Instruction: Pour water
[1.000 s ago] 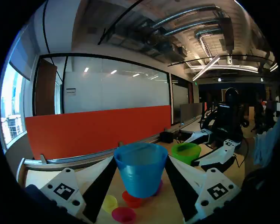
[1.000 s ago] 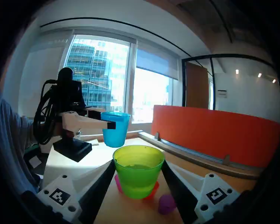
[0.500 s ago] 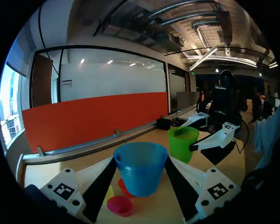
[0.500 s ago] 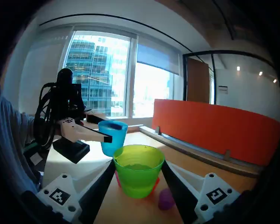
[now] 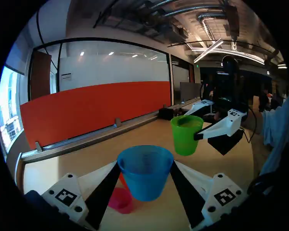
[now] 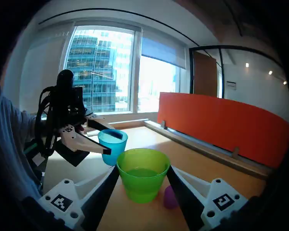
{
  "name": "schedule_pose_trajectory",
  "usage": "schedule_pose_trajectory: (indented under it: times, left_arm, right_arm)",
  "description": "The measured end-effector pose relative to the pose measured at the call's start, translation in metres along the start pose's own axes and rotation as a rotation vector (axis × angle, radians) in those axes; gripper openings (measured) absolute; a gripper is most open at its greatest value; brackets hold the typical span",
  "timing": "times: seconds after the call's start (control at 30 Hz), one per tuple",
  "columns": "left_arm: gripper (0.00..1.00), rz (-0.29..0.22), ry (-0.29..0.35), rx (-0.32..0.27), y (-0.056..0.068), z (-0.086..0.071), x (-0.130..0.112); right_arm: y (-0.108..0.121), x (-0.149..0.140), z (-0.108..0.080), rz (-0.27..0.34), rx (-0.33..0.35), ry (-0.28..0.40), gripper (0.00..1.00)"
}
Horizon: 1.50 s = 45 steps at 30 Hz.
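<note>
Left gripper (image 5: 145, 165): my fingers pinch the blue cup (image 5: 145, 173) by its walls. It stands upright with the rim level.
Right gripper (image 6: 142, 169): pressed onto the green cup (image 6: 141, 177) from both sides, also upright.
Water (image 6: 141, 173): it sits partway up the green cup and is not tipping.
Blue cup contents: I cannot tell if it holds anything.
Spacing: the cups are apart. From my left tool the green cup (image 5: 185, 134) is farther off and to the right. From my right tool the blue cup (image 6: 113, 144) is far-left, with its rim lower than the green one's.
Step in hand: I judge this is the line-up before the pour, and nothing is flowing yet.
Doing it well: I want the green lip over the blue mouth before any tilt. Then I roll the right wrist slowly and hold the left one level and steady. The blue cup should stay low over the table (image 6: 206, 169), so a miss falls short.
Risk: a fast tilt could overshoot the far rim.
Left gripper view adds: a pink cup (image 5: 120, 200) on the table, near and left, below the blue cup. It also gives a side-on look at the right tool's grip.
Right gripper view adds: the water level itself, a purple cup (image 6: 169, 197) on the table just right of the green cup, and a sleeve (image 6: 9, 154) at far left.
</note>
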<state>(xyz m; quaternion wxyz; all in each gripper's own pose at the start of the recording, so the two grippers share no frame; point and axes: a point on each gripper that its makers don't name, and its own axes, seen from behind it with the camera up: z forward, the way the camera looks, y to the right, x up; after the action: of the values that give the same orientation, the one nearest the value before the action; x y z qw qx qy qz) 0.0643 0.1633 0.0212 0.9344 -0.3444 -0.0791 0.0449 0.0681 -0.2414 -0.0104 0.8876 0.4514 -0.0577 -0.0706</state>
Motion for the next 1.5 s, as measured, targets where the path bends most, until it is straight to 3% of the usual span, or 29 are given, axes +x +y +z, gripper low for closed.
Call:
schedule_pose_trajectory:
  times: [0.67,1.5]
  left_arm:
    - [0.88,0.024,-0.15,-0.074,0.03,0.015,-0.066]
    - [0.88,0.05,-0.29,-0.112,0.044,0.022,-0.137]
  right_arm:
    - [-0.002,-0.052,0.001,0.009,0.028,-0.121,0.91]
    - [0.001,-0.113,0.007,0.005,0.027,-0.252,0.91]
